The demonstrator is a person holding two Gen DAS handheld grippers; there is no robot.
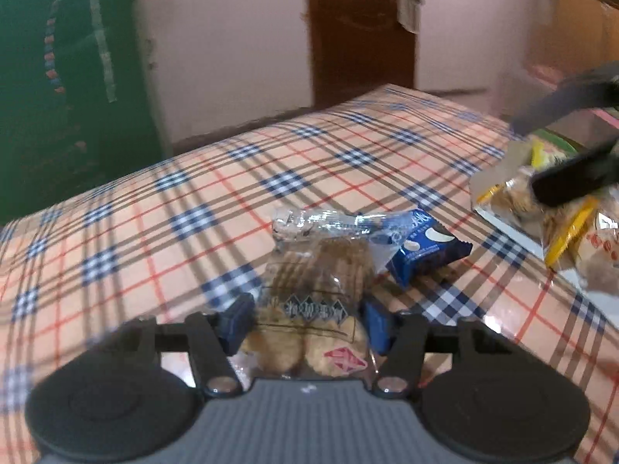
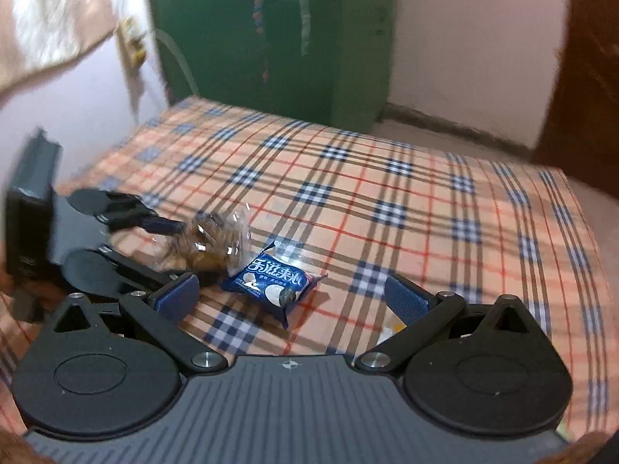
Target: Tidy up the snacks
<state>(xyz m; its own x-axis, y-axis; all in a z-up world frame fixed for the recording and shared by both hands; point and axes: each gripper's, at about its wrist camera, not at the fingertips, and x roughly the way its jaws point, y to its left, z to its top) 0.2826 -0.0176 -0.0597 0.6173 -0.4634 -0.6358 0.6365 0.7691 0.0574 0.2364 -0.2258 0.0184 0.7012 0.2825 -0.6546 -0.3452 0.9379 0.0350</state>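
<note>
While the clear biscuit packet (image 1: 309, 309) is seen low and centre in the left wrist view, its long axis runs straight up the frame, in line with the left hand-held gripper (image 1: 305, 323), whose blue pads (image 1: 236, 323) are set against the packet's two long sides. That gripper is judged to be pinching the packet across its narrow width, roughly at mid-length, with the crimped clear end lying beyond the fingertips; since the wrapper is soft and glossy, how firmly it is squeezed cannot be told for certain.

Just beyond that crimped end, to the upper right of it, the blue cream-biscuit packet (image 1: 425, 249) is found flat on the checked worktop (image 1: 193, 208), touching or nearly touching the clear one.

In the right wrist view the same blue packet (image 2: 272, 286) lies in the middle of the frame, tilted so that its long axis runs from upper left to lower right, ahead of the right hand-held gripper (image 2: 292, 295) and between the lines of its fingers. The right one is therefore taken as the nearer free tool for it. Its jaws are spread wide and nothing is held or touched.

A white tray (image 1: 503, 222) with more wrapped snacks (image 1: 514, 193) is seen at the right edge of the left wrist view.
</note>
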